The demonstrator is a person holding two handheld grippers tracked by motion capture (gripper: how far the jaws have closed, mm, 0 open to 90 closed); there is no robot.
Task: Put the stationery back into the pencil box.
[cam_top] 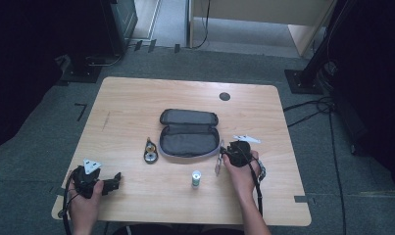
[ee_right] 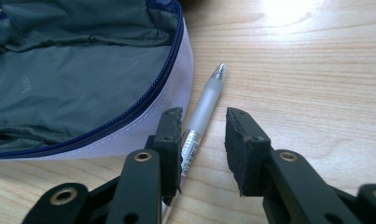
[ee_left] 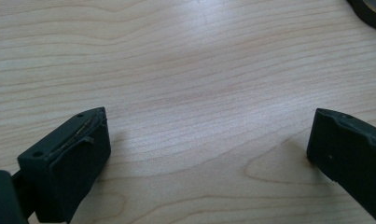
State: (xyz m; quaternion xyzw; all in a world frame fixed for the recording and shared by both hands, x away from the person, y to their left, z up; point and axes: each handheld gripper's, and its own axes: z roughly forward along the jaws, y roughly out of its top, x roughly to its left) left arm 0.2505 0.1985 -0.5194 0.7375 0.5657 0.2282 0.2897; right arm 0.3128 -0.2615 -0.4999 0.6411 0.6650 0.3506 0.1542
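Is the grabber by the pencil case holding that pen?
No. The right gripper has its jaws open, with the pen lying on the table by one jaw, beside the pencil case. The left gripper is open too.

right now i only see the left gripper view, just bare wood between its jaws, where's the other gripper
observer: the right gripper is at the right end of the open pencil case, with its jaws apart.
operator: anything between them
observer: a clear pen lies beside the case. It runs under one jaw and is not gripped.
operator: anything else close to that hand
observer: a small white bottle stands on the table, nearer the person than the case, apart from the pen.
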